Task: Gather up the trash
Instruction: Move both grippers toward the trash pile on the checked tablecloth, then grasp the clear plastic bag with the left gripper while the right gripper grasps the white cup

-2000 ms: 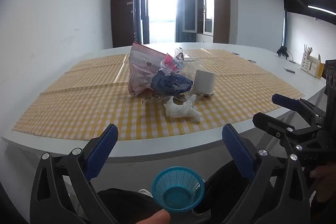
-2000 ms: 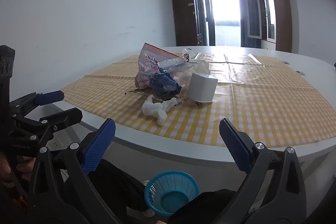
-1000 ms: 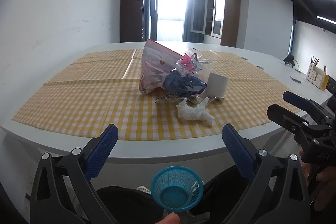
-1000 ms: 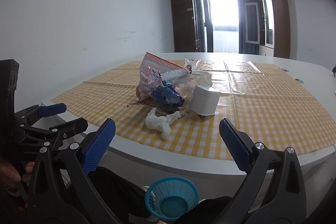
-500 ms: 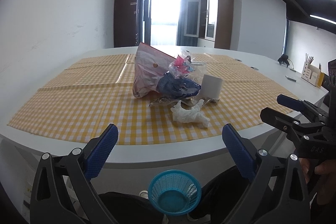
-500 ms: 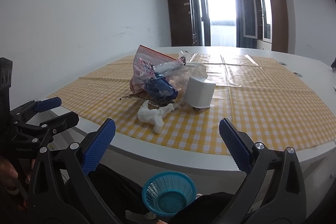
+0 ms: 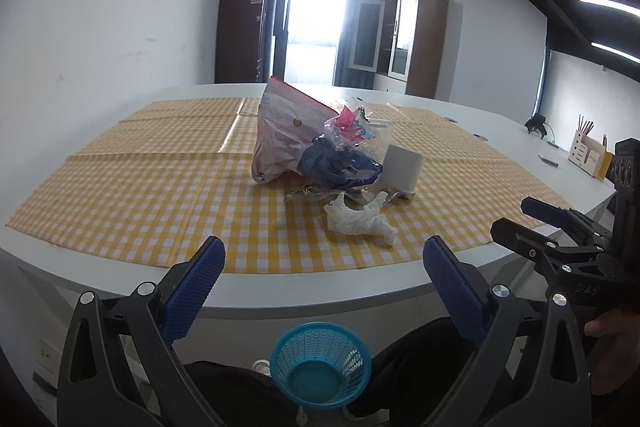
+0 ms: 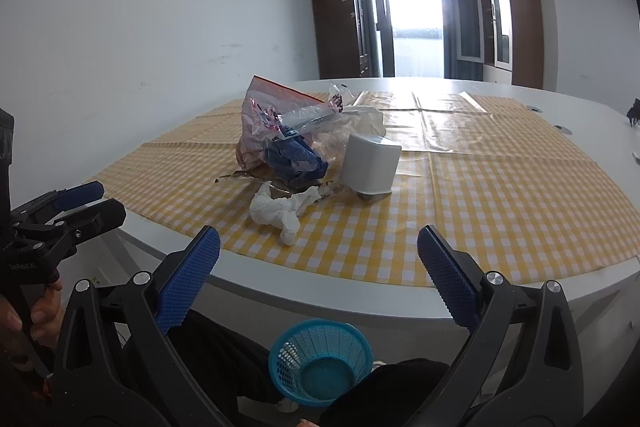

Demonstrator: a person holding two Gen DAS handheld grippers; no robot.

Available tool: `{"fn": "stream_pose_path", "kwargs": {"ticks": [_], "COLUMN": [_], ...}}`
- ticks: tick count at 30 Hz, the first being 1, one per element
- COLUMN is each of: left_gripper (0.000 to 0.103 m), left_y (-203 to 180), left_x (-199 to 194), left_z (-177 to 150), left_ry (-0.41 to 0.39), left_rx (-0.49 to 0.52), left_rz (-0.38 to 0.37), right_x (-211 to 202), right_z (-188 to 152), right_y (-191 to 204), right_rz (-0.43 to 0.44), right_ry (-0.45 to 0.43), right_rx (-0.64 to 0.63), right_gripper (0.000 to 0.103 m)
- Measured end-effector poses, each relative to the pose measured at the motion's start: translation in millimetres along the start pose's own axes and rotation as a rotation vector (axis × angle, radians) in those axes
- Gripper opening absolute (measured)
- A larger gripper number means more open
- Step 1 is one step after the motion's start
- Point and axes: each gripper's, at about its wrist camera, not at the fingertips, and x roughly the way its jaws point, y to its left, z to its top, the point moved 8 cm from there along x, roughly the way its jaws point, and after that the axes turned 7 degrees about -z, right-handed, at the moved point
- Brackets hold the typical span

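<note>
Both tongs spread wide, nothing between the pads. Left gripper [image 7: 324,267] and right gripper [image 8: 318,259] are held off the near edge of the white table [image 7: 304,297], short of the trash.

Trash pile sits mid-table on the yellow checked cloth [image 7: 140,195]: pink-and-clear plastic bag [image 7: 280,139], crumpled blue wrapper [image 7: 336,165] against it, white cup [image 7: 402,167] on its side just right of that, crumpled white tissue [image 7: 358,219] nearest the edge, apart from the rest.

Blue mesh basket [image 7: 320,369] is below the table edge, between the two grippers.

Left view only: pen holder [image 7: 586,155] at the far right of the table. Right view only: the cup's side wall [image 8: 372,163] seen clearly, plus a flat brown wrapper [image 8: 248,177] under the bag.
</note>
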Motion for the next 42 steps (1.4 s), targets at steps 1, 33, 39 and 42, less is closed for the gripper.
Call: {"fn": "stream_pose_path", "kwargs": {"ticks": [1,33,39,42], "left_gripper": [0.097,0.097,0.097,0.097], "left_y": [0,-10,-8,-7], "left_x": [0,28,59,80], "left_z": [0,6,32,44], "left_ry": [0.0,0.017,0.023,0.039], "left_rx": [0.001,0.008,-0.006,-0.004], "left_rz": [0.0,-0.055,-0.058,-0.051], "right_x": [0,40,78,96], "right_z": [0,8,23,31], "right_y": [0,-32,-45,-50], "right_rz": [0.0,-0.006,-0.002,0.009], "right_ry": [0.001,0.046,0.098,0.128], "right_rx": [0.001,0.038,0.027,0.024], "right_gripper": [0.095,0.095,0.095,0.095]}}
